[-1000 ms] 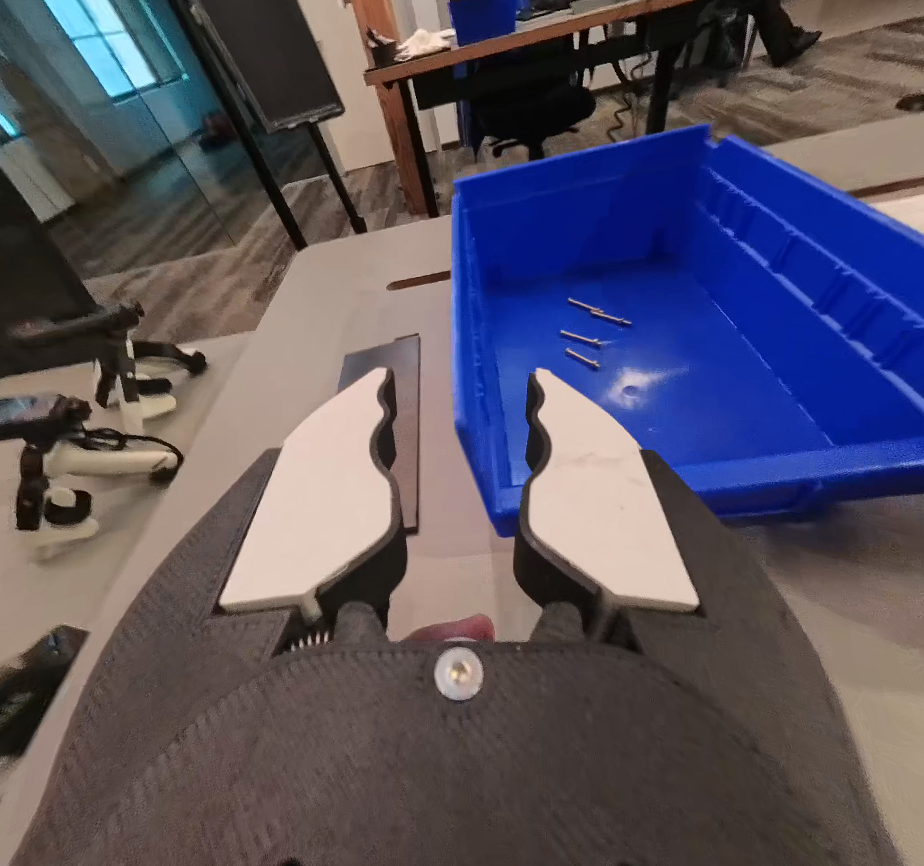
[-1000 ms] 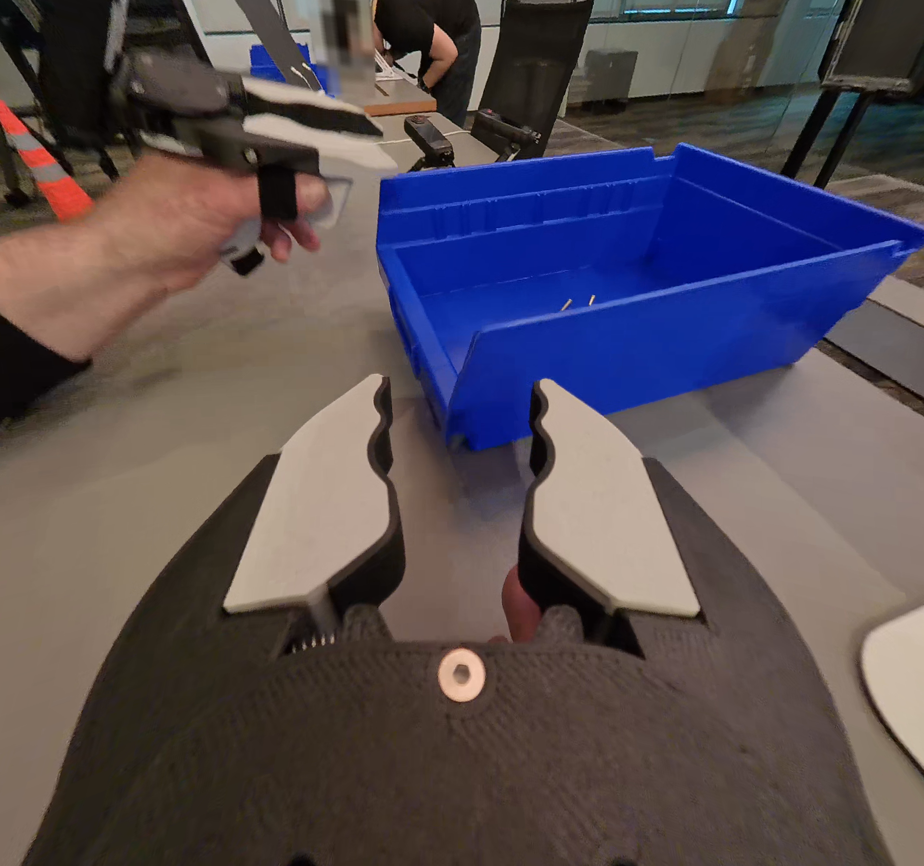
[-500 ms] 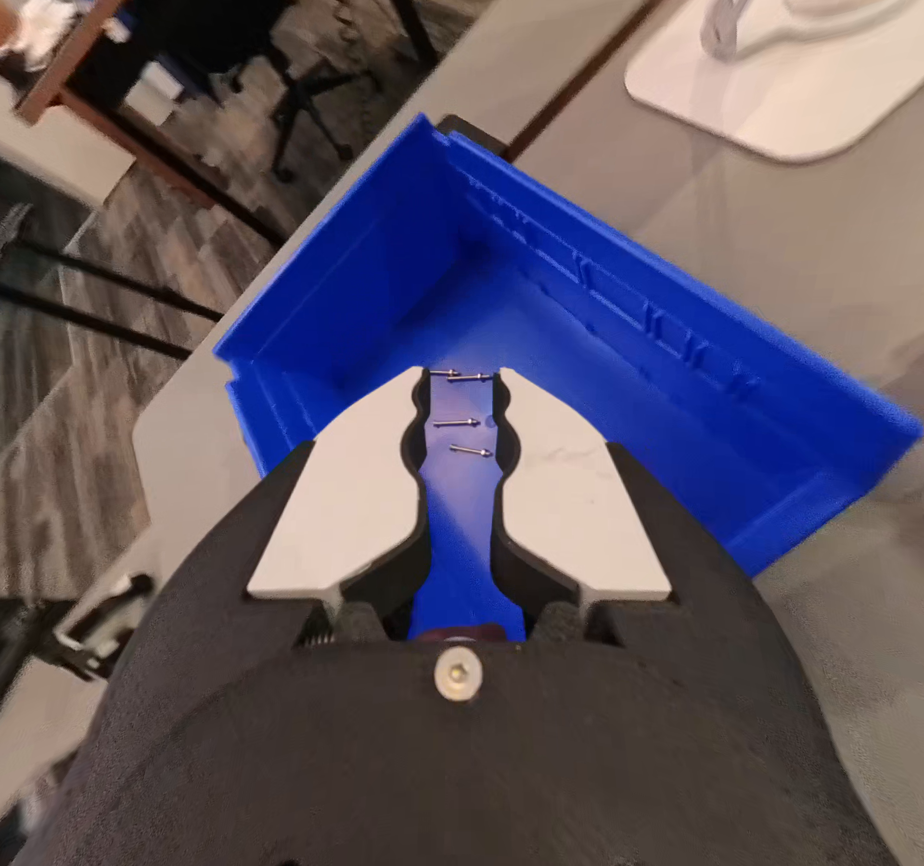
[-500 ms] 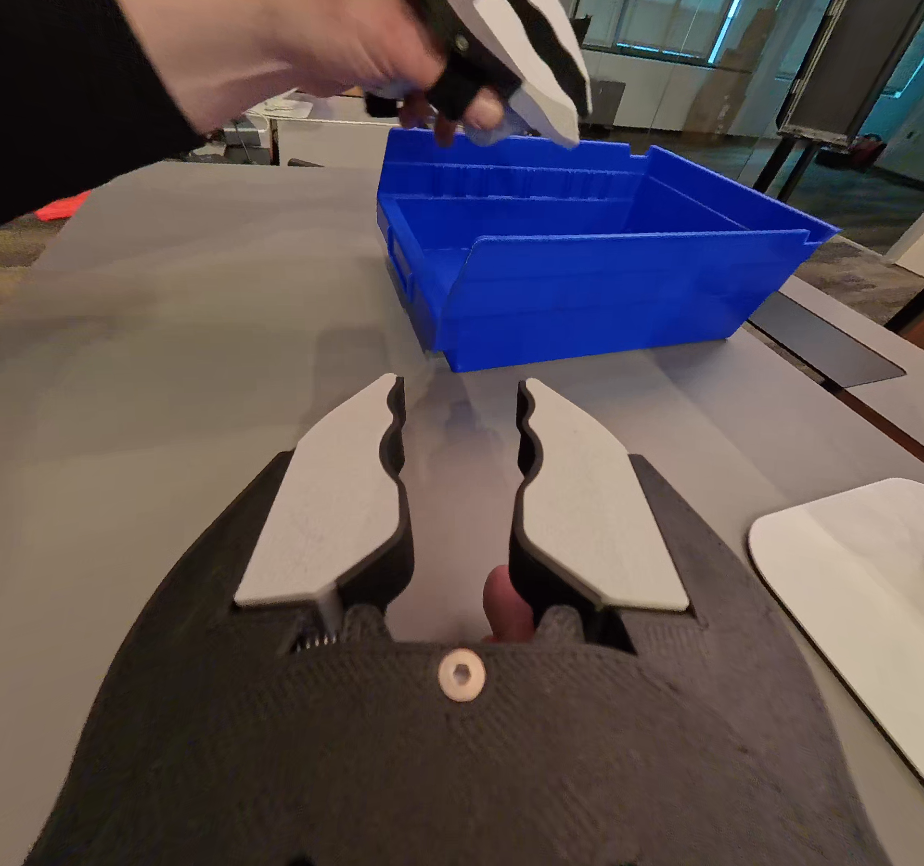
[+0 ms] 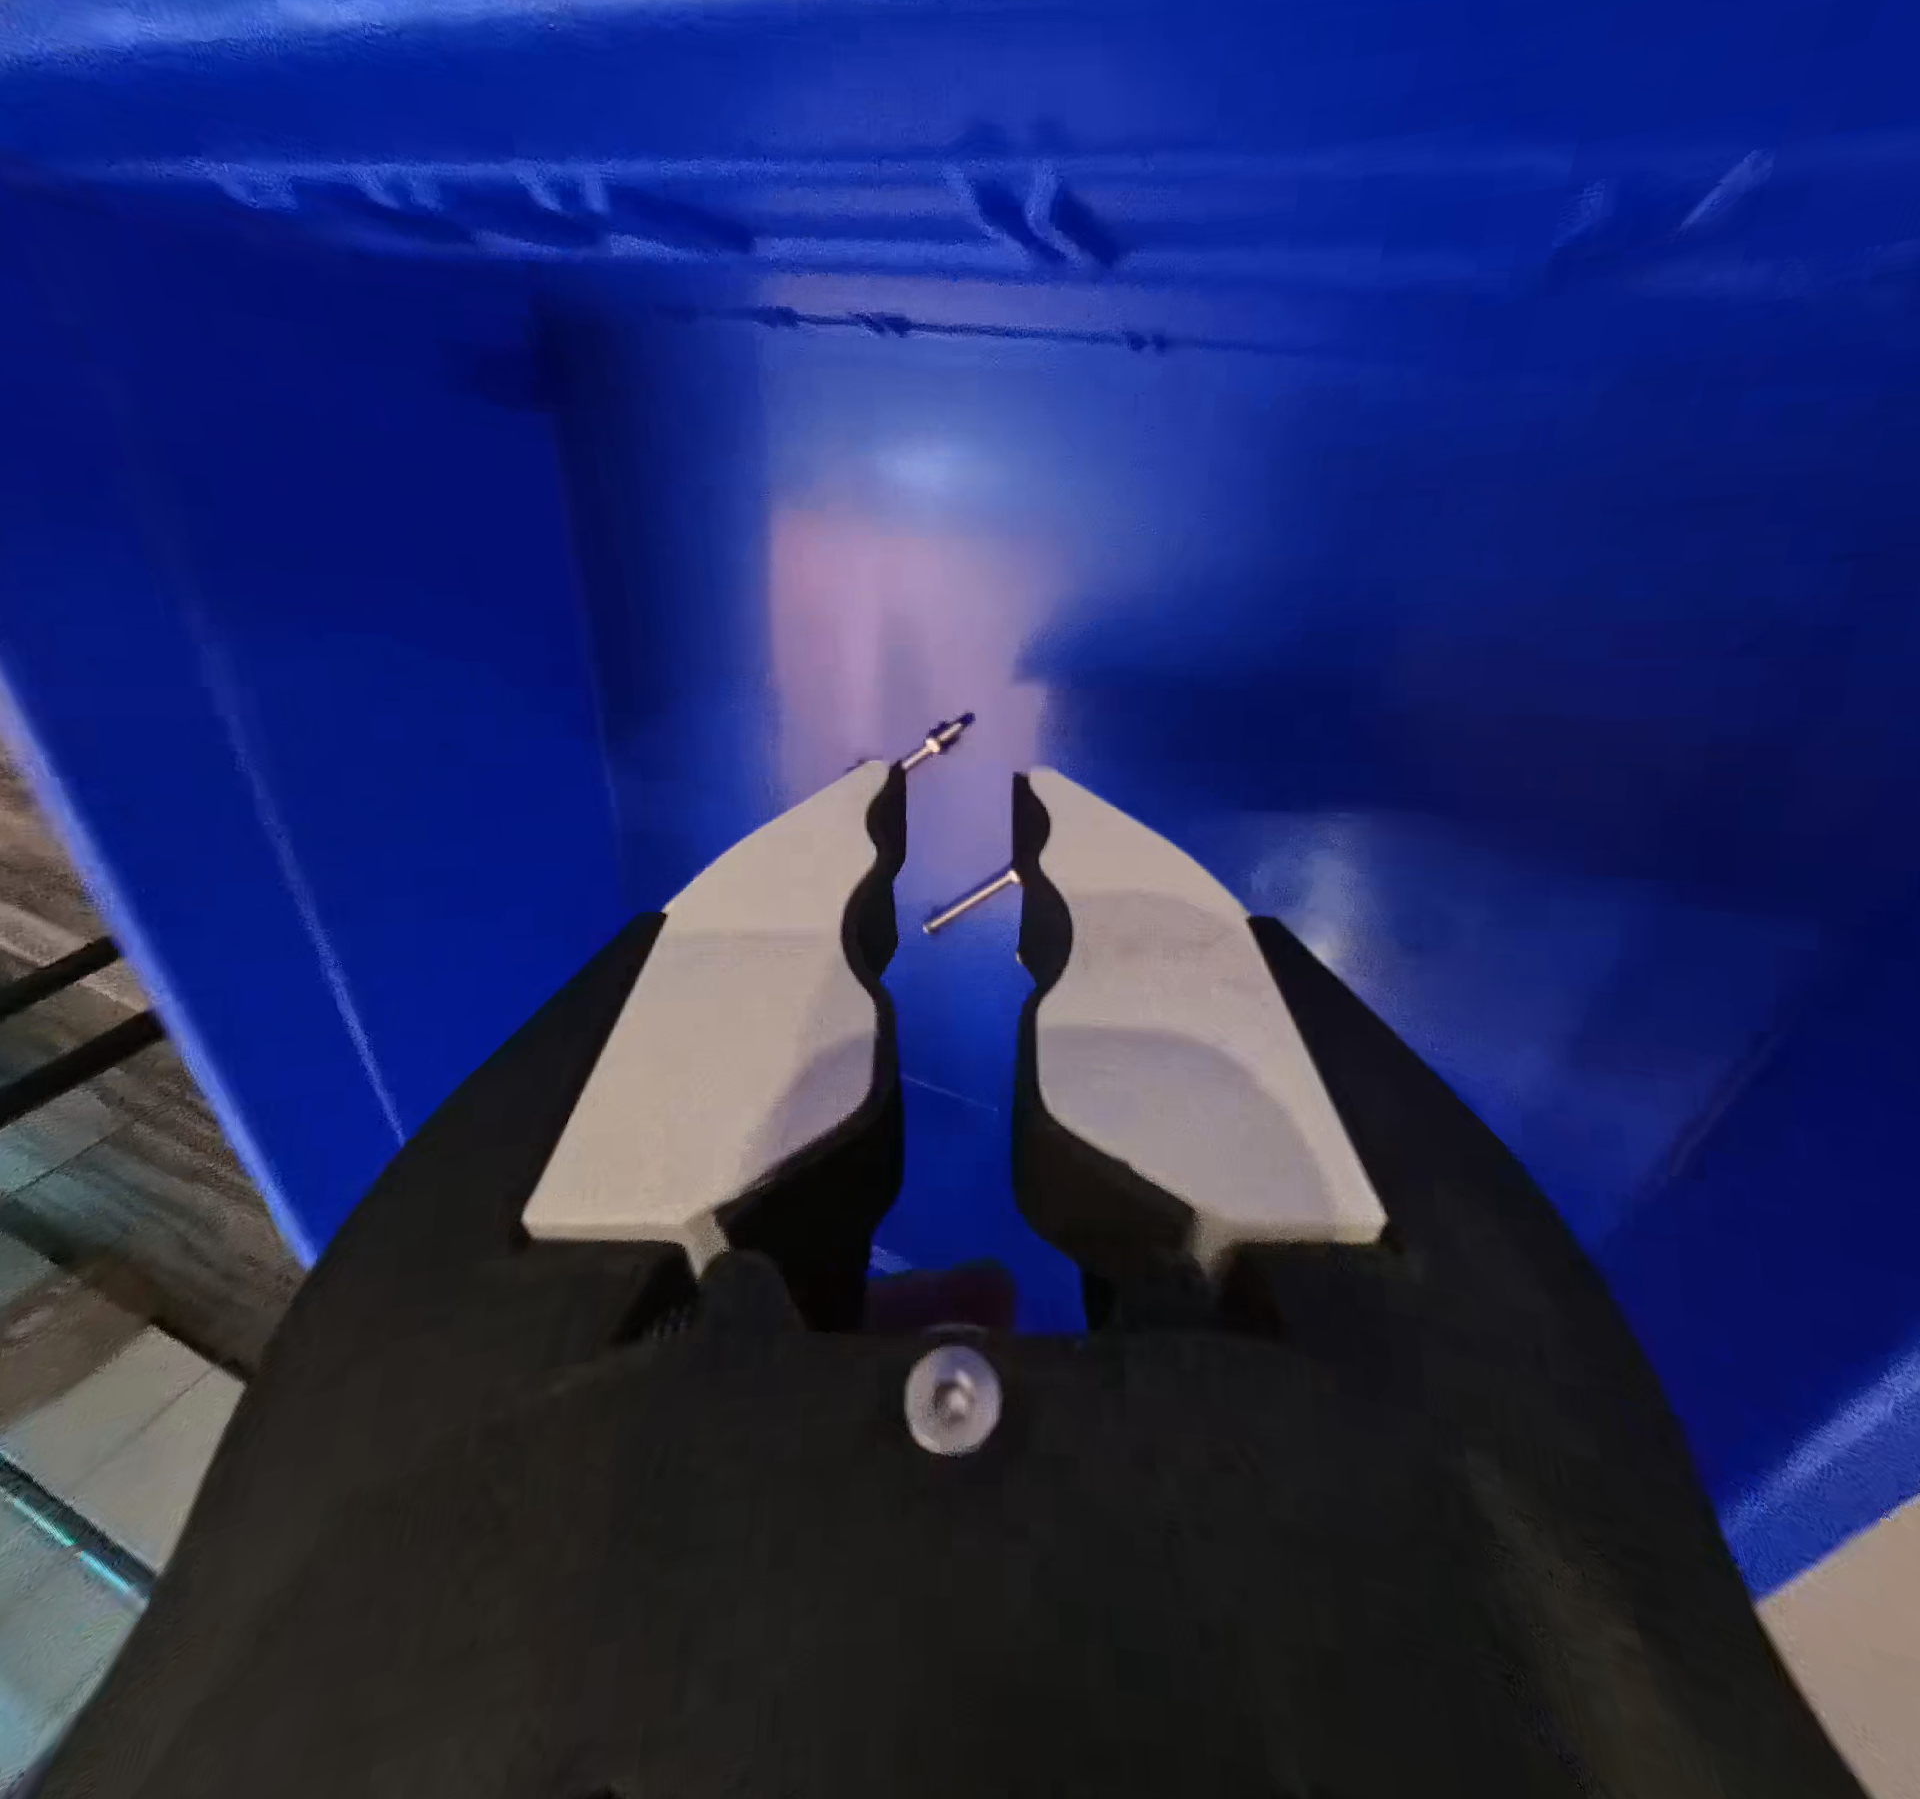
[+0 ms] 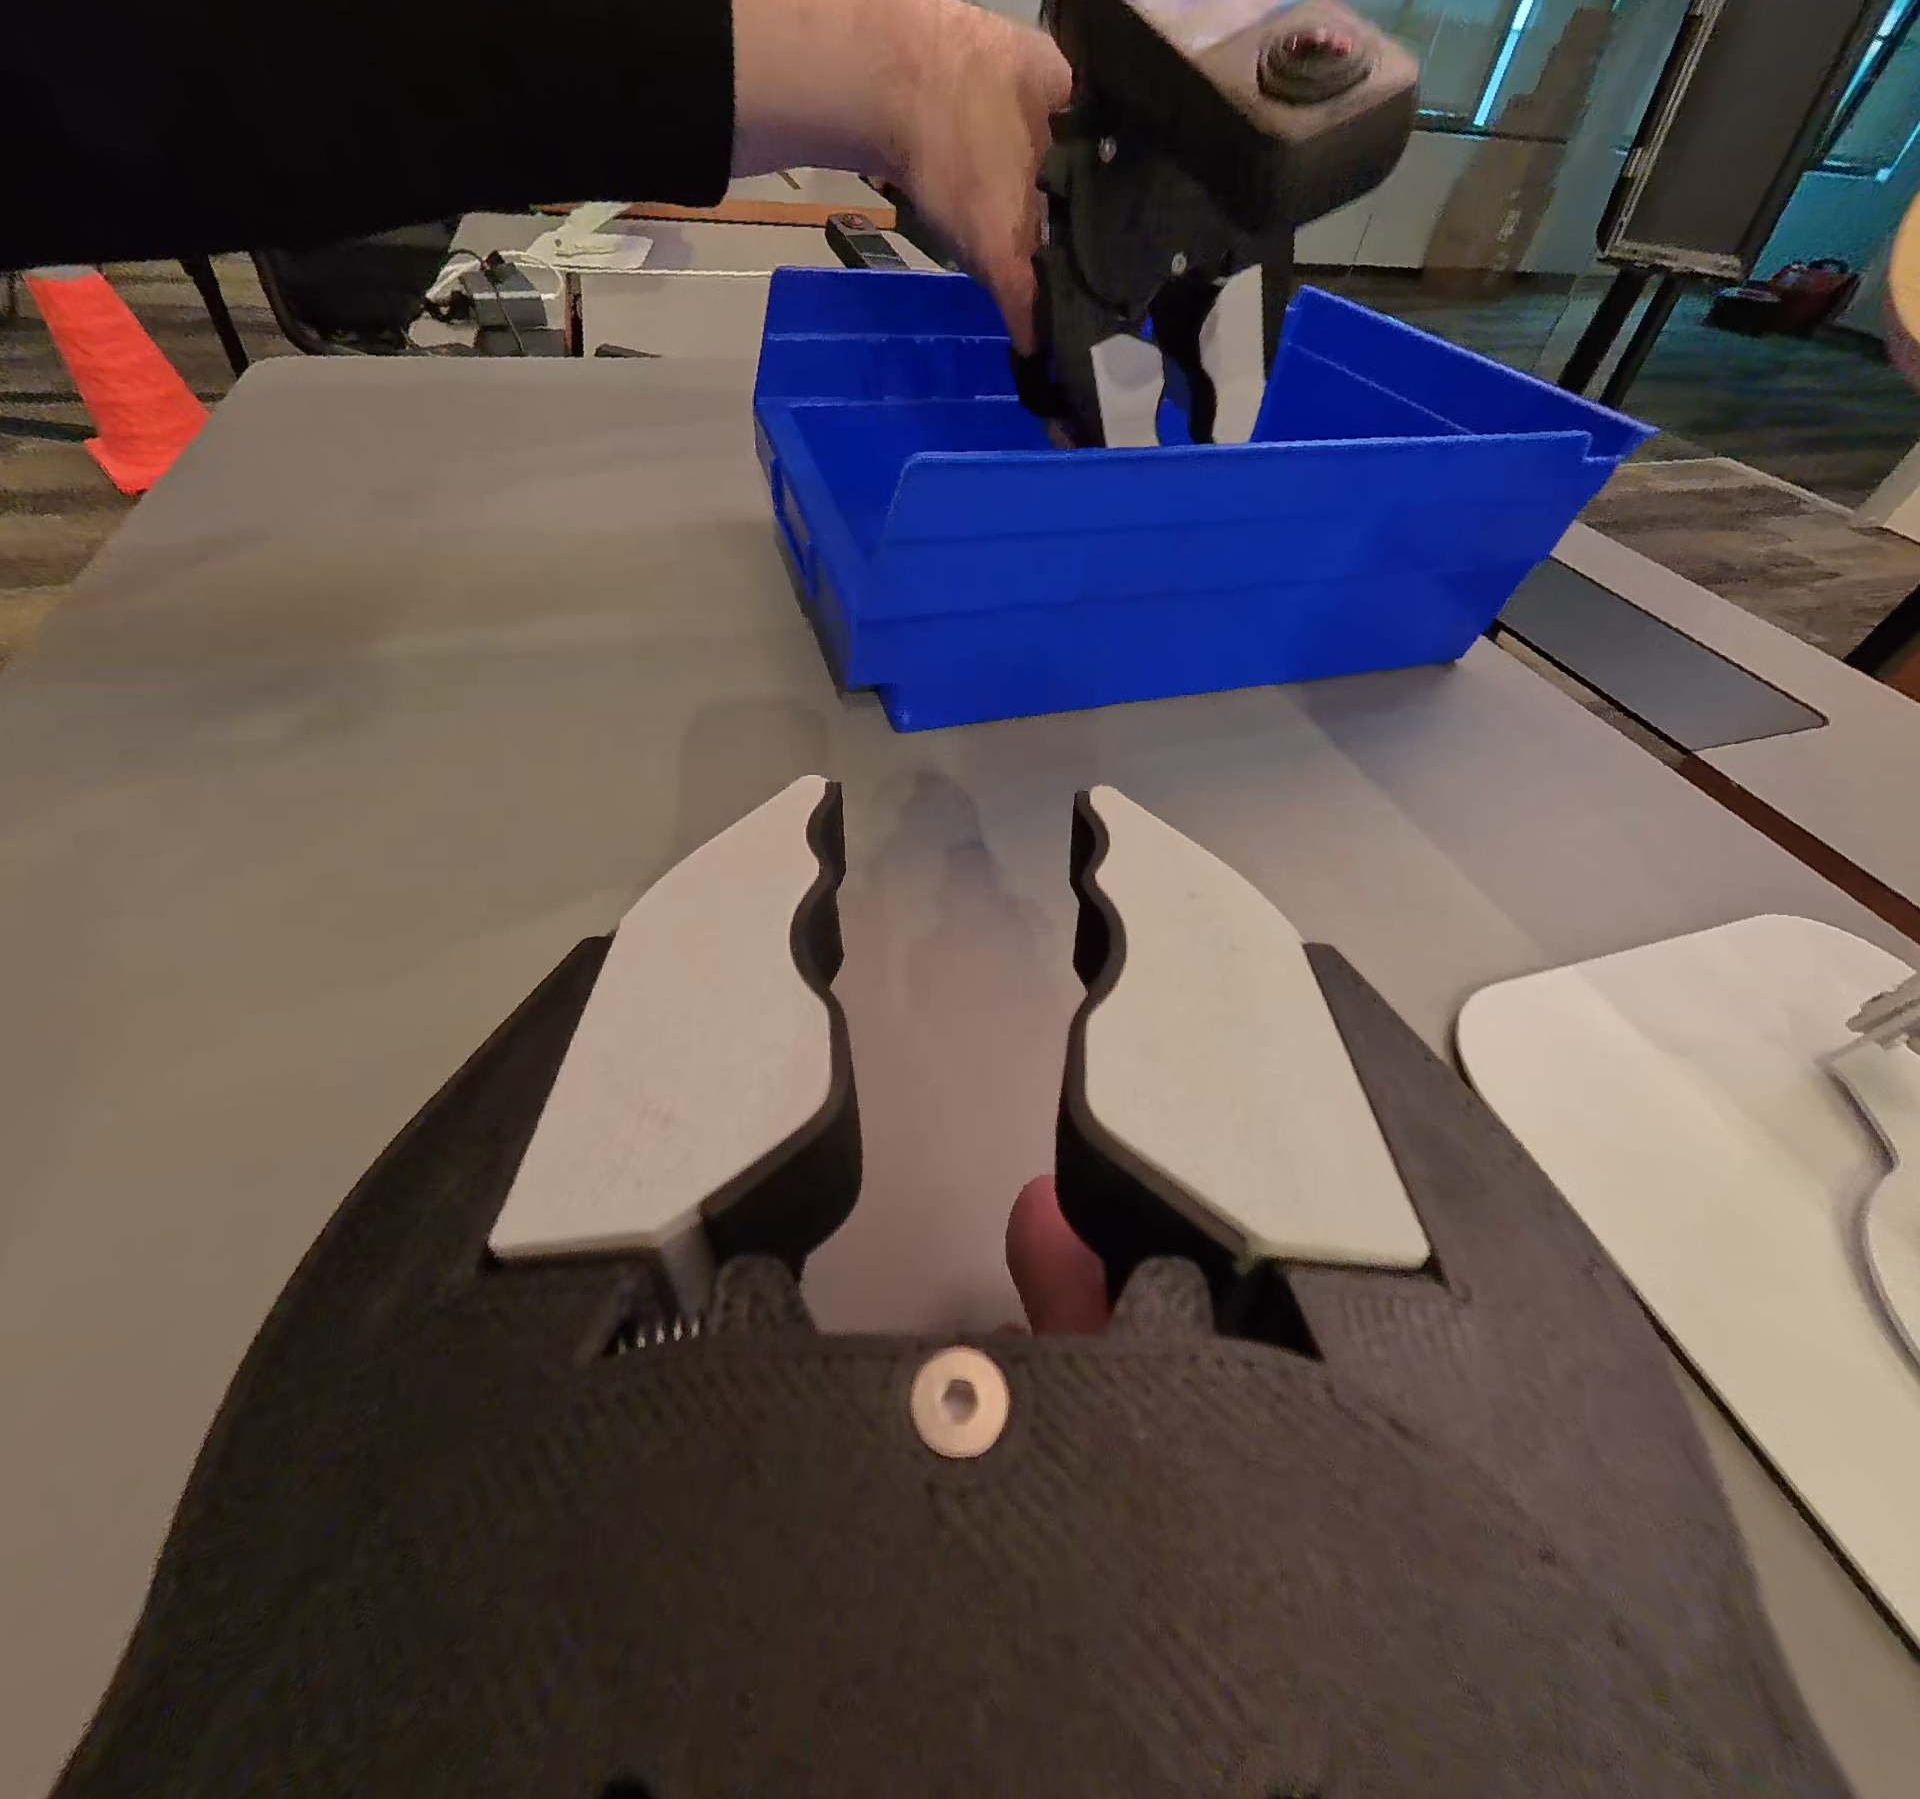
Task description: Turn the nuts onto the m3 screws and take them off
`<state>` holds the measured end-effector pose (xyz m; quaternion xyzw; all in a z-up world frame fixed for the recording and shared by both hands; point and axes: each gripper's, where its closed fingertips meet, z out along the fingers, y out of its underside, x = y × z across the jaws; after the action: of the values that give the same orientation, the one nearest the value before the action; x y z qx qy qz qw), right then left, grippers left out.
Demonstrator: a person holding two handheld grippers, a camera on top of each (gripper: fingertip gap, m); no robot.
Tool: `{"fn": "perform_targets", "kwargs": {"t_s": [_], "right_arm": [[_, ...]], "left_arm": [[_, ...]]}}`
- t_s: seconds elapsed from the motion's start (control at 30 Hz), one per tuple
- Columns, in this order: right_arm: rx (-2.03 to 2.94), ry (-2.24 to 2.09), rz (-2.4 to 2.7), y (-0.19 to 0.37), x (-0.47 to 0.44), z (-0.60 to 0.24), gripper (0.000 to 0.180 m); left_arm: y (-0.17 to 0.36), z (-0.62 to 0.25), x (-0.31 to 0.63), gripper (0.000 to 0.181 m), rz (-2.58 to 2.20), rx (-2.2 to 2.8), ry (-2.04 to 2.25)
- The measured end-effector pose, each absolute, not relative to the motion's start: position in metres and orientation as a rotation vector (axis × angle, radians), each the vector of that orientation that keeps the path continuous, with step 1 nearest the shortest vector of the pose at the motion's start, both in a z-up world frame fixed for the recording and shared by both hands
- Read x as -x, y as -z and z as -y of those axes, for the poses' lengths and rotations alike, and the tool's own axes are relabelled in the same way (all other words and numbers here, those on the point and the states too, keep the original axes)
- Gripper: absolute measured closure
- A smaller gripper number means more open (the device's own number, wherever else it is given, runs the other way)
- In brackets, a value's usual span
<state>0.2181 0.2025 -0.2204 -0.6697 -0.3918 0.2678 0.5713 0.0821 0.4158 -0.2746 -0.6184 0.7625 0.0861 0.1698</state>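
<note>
In the left wrist view my left gripper [image 5: 954, 775] is open and points down into the blue bin [image 5: 312, 554]. One thin metal screw [image 5: 968, 900] lies on the bin floor between my fingers. A second screw [image 5: 937, 740] with a small nut on it lies just past the left fingertip. Other screws are hidden. In the right wrist view my right gripper [image 6: 954, 799] is open and empty, low over the grey table [image 6: 364, 658], well short of the blue bin [image 6: 1195, 586]. The left gripper [image 6: 1153, 367] shows there reaching into the bin, held by a hand.
A white flat base [image 6: 1714, 1178] with a clear stand lies on the table at the right. A dark inset panel [image 6: 1652, 669] sits right of the bin. An orange cone [image 6: 114, 378] stands on the floor at far left. Desks and a dark board stand behind.
My left gripper has dropped from above the bin down inside it, close over the screws, and its fingers have narrowed. My right gripper has drawn back a little from the bin.
</note>
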Motion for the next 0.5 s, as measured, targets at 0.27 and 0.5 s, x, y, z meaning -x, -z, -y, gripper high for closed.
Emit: {"fn": "perform_targets", "kwargs": {"t_s": [0.27,0.5], "right_arm": [[1.568,-0.631,0.918,0.22,-0.224,-0.203,0.14],[1.569,-0.655,0.896,0.218,-0.226,-0.204,0.14]], "left_arm": [[0.291,-0.433,-0.074,0.165,-2.399,1.696,-0.347],[0.299,-0.441,-0.068,0.162,-2.479,1.671,-0.32]]}}
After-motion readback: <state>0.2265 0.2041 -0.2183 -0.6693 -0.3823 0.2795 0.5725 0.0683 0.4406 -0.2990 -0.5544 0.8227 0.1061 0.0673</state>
